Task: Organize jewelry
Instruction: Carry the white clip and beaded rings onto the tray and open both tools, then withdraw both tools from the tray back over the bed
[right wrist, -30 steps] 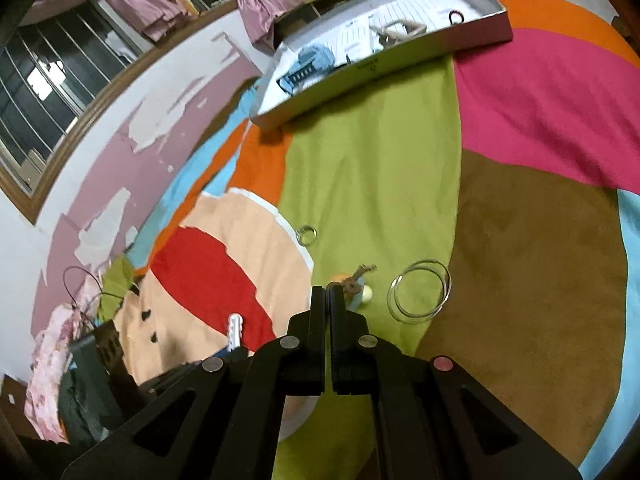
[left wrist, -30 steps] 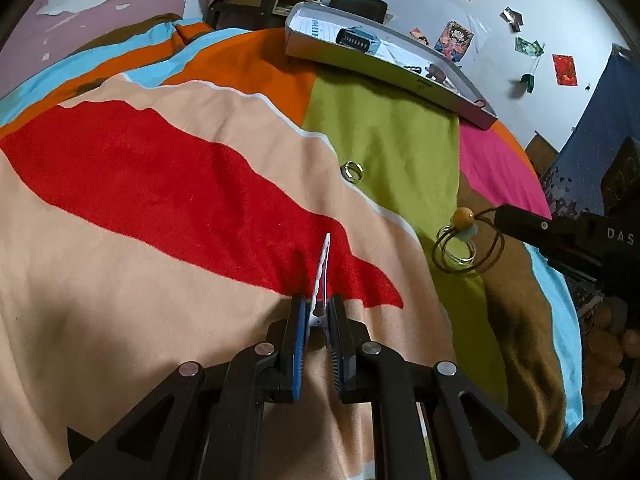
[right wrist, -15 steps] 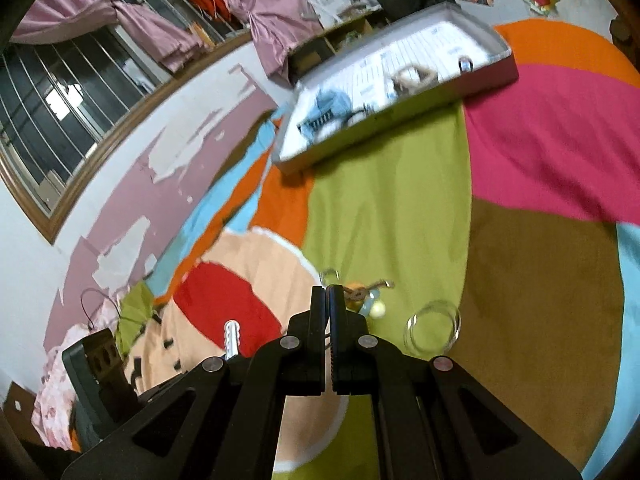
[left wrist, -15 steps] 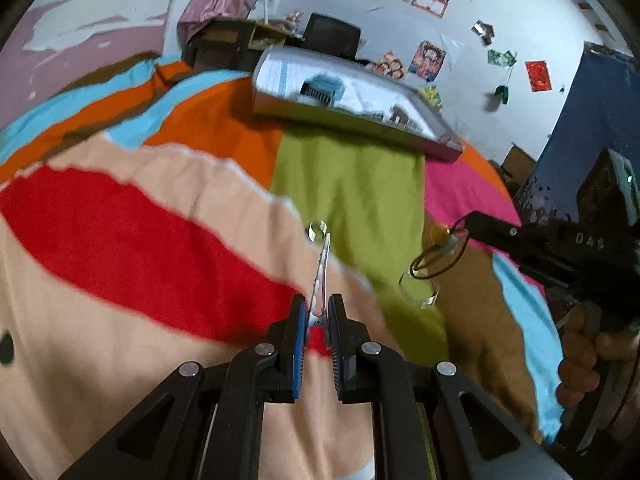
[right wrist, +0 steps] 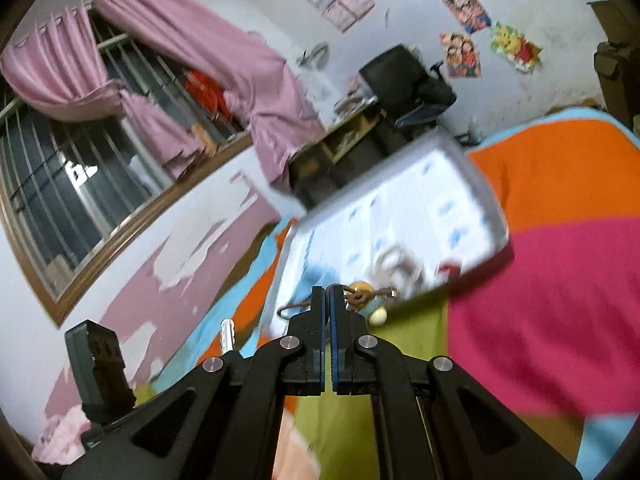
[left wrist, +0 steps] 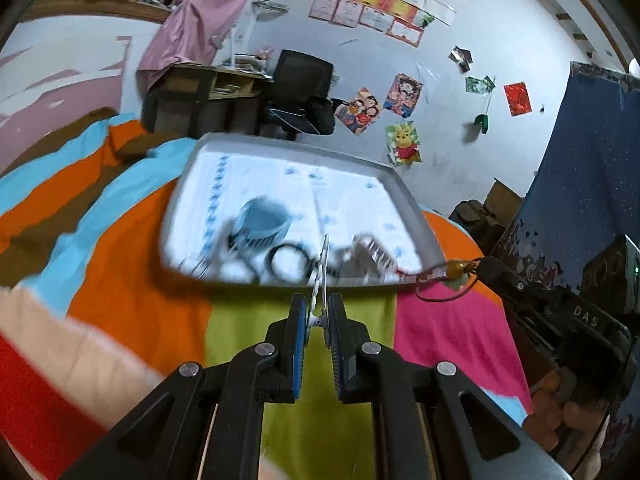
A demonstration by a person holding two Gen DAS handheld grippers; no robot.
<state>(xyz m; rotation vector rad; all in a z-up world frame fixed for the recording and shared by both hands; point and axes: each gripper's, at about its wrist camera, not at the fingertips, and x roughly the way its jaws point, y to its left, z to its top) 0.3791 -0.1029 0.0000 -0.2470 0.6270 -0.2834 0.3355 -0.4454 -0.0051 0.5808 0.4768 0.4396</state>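
Now the left tool (left wrist: pixel 319 312) pinches a thin white hair clip (left wrist: pixel 321 264), upright between its blue pads, held above the striped blanket (left wrist: pixel 152 280) just before the gray tray (left wrist: pixel 416 216). Right tool (right wrist: pixel 325 300) is clamped tight on a brown cord with an orange bead (right wrist: pixel 362 289), near the tray's front edge. Tray contents are blurred: a blue comb (left wrist: pixel 262 224) and a dark ring (left wrist: pixel 286 258).
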